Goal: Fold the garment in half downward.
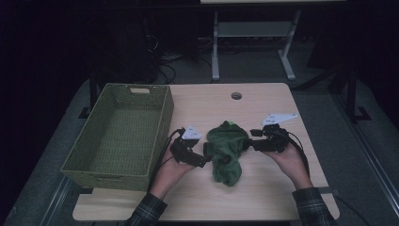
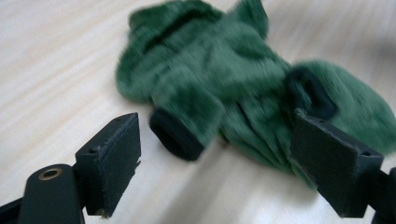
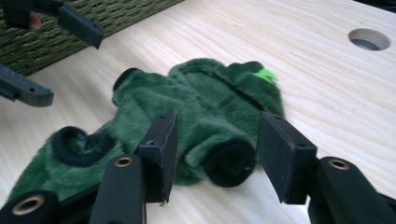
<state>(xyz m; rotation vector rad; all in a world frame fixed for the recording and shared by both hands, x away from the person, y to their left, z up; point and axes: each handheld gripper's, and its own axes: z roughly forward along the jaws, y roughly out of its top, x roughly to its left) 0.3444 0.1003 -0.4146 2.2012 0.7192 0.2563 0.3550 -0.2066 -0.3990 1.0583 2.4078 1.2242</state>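
High view, item list. Table (image 1: 263,101): light wood, round cable hole (image 1: 236,95) at its 12 o'clock edge. Garment (image 1: 227,149): small green fleece piece with dark cuffs, lying crumpled on the tabletop near centre, toward 6 o'clock from the hole. Woven basket (image 1: 101,169): olive green, at 9 o'clock of the garment, well apart from it. Left gripper (image 1: 203,157): held in the person's left hand (image 1: 171,172), at 9 o'clock of the garment, just beside its edge; jaws spread wide, nothing between the pads. Right gripper (image 1: 248,141): held in the right hand (image 1: 291,162), at 3 o'clock of the garment.

Left gripper view: one dark cuff (image 2: 175,135) lies ahead between the wide-set jaws, untouched.

Right gripper view: jaws parted about halfway, standing to either side of a sleeve cuff (image 3: 229,163) with gaps showing, pads not pressing.
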